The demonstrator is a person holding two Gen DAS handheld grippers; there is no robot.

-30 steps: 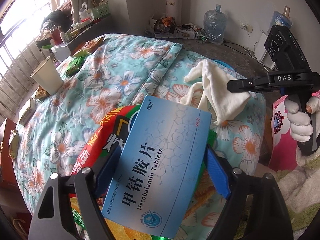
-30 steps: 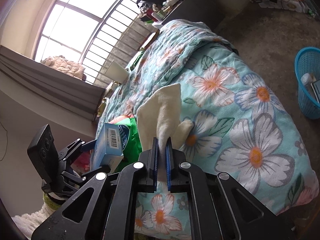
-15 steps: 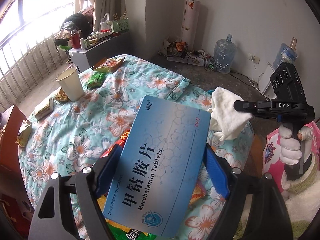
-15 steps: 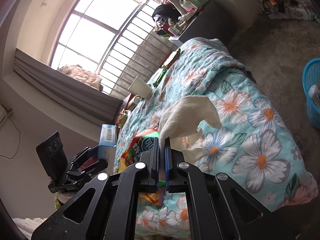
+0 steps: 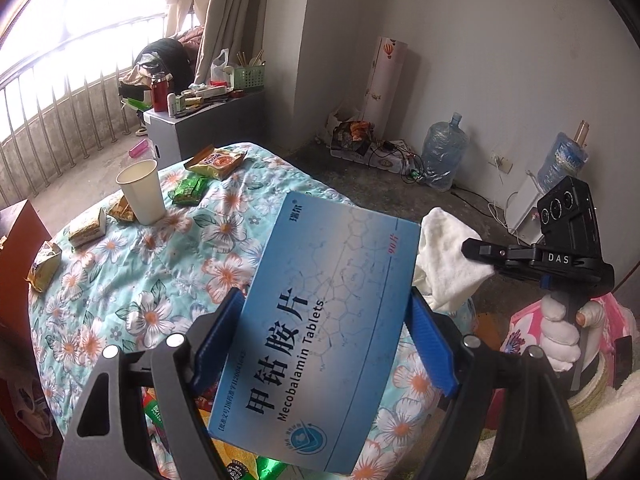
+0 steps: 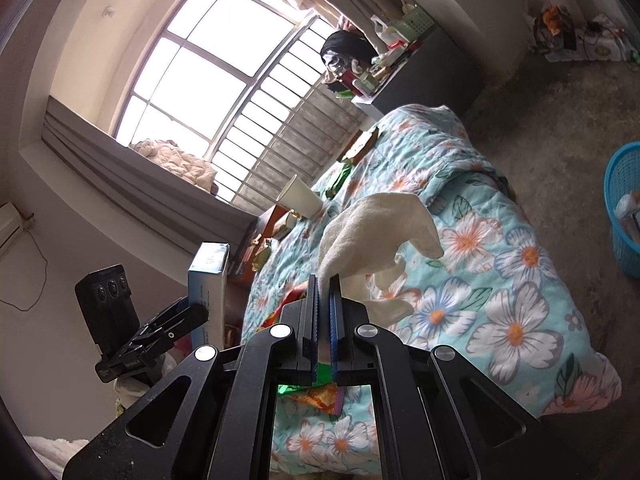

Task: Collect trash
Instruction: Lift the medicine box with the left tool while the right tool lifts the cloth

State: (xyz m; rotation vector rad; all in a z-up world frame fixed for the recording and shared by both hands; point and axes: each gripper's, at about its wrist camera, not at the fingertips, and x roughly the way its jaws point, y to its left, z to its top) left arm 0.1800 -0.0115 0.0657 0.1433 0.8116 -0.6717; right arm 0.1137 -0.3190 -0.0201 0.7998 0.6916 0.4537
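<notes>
My left gripper (image 5: pixel 324 312) is shut on a blue tablet box (image 5: pixel 320 328), held up above the floral quilt (image 5: pixel 132 280); its blue pads press the box's two long sides. The same box (image 6: pixel 208 276) shows edge-on in the right wrist view, in the left gripper (image 6: pixel 188 312). My right gripper (image 6: pixel 324 280) is shut on a crumpled white cloth (image 6: pixel 376 228), which hangs clear of the bed. In the left wrist view that cloth (image 5: pixel 448 256) dangles from the right gripper (image 5: pixel 472 248), held by a white-gloved hand (image 5: pixel 560 336).
On the quilt stand a paper cup (image 5: pixel 142 190) and several snack wrappers (image 5: pixel 216 162), with more wrappers (image 6: pixel 316 394) under my grippers. A blue basket (image 6: pixel 624 208) sits on the floor right of the bed. Water jugs (image 5: pixel 444 156) and cables line the wall.
Both grippers have risen from the quilt with the box and the cloth. The cloth, which touched the bed before, now hangs free. The left view has tilted up toward the room.
</notes>
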